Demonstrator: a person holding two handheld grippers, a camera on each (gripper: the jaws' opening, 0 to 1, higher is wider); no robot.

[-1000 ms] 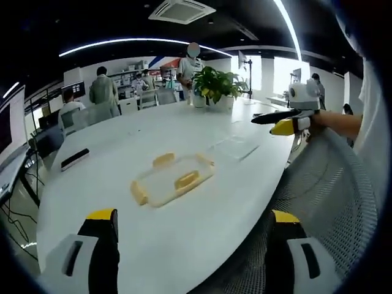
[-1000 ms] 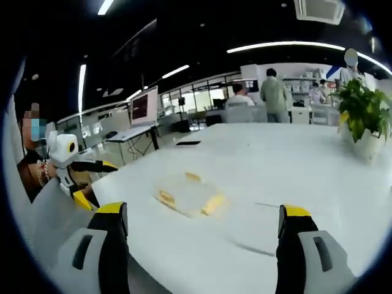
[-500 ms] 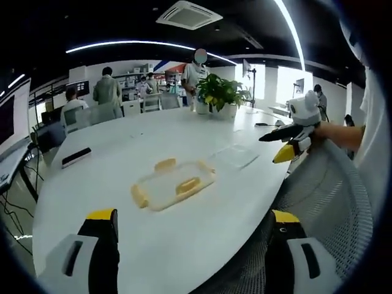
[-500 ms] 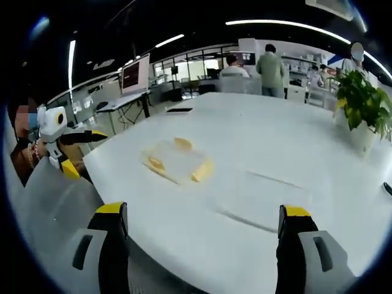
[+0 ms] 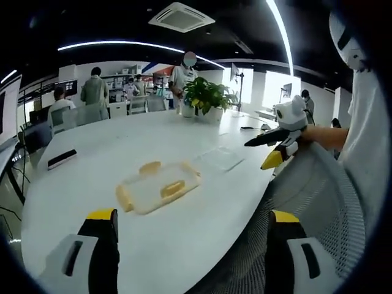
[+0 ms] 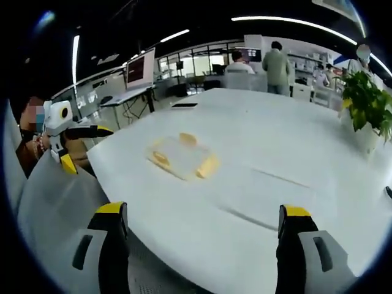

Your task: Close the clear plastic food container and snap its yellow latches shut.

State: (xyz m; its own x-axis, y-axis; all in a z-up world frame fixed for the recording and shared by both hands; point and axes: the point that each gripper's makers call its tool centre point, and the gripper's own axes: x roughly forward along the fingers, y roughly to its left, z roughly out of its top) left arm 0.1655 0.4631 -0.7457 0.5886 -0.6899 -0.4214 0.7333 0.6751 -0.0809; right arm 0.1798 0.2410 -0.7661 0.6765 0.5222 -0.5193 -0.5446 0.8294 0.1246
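— Where is the box sitting right now?

— The clear food container is lying flat on the white table, near the rounded edge closest to the person. Its yellow latches are sticking out at its sides. From the right gripper view the same container is sitting well in from the table's near edge.

— And the lid?

— A flat clear lid is lying on the table just beyond the container, toward the potted plant. In the right gripper view I cannot make it out clearly — only faint lines on the tabletop.

— What are the tools doing?

— The left gripper is hanging off the near side of the container, jaws spread wide and gripping nothing. The right gripper is doing likewise, jaws apart and empty, well short of the container. It is also coming into the left gripper view past the lid, held in a hand with its jaws parted.

— Anything else around?

— A dark phone is lying on the table, well apart from the container, and people are standing beyond the plant.
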